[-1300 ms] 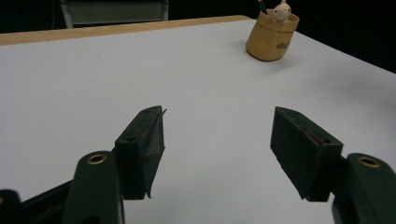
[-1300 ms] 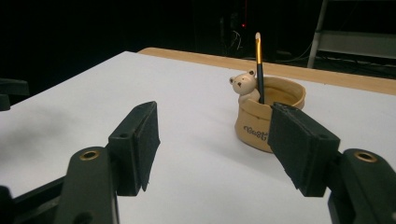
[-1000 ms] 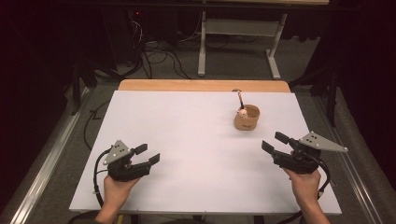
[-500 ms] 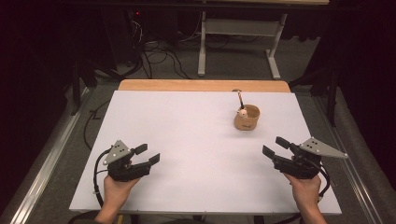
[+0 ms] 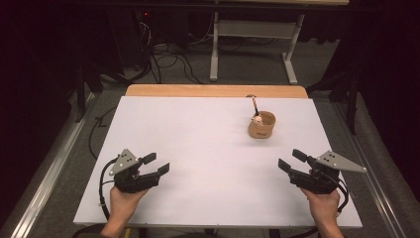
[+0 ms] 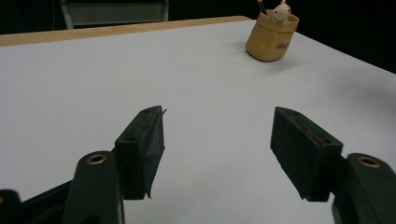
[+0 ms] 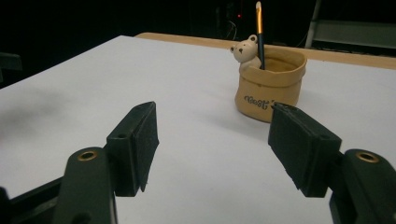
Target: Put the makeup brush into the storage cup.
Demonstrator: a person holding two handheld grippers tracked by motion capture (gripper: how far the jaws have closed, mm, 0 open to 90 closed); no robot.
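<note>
With both tools open and empty, the right tool (image 5: pixel 288 162), nearer the pot (image 5: pixel 261 126), should approach its pencil (image 7: pixel 259 32) squarely while the left tool (image 5: pixel 156 163) rests on the surface (image 5: pixel 198 144).

Your left hand-held gripper (image 5: pixel 154 166) is black, with a grey three-cornered plate (image 5: pixel 125 161) dotted with small holes on top and a black cable (image 5: pixel 102 191) looping from its rear. Your right hand-held gripper (image 5: pixel 292 161) matches it, with its own grey plate (image 5: pixel 340 161) and a cable (image 5: pixel 343 197). Up close, each jaw is a dark block with a ribbed pad (image 7: pixel 146 139), on an arm with a brass-ringed hole (image 7: pixel 87 155). Your forearms are bare
</note>
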